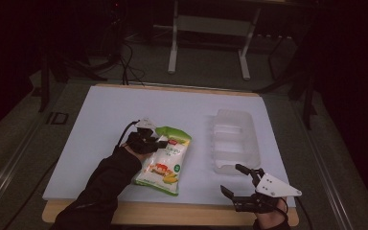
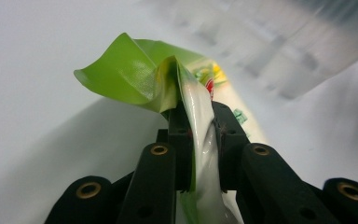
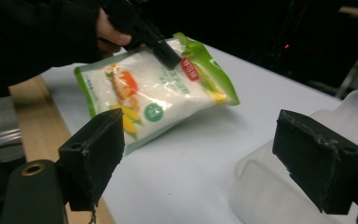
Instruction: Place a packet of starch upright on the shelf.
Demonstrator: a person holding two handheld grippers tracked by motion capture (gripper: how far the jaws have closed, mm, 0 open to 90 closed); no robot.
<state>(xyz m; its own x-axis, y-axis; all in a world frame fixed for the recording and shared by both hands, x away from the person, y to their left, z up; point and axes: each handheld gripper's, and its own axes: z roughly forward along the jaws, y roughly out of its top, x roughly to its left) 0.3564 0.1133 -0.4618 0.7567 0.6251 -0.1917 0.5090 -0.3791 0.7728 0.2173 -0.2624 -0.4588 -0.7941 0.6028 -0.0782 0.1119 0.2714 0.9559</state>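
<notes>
The left claw (image 1: 159,142) is gripping the green-and-white snack bag (image 1: 164,163) by its left edge, pads pinching the film, with the bag's near end resting on the white bench (image 1: 124,110) left of centre. The right claw (image 1: 238,178) is hovering with jaws spread wide and empty at the near right, just beside the clear plastic container (image 1: 235,139).
</notes>
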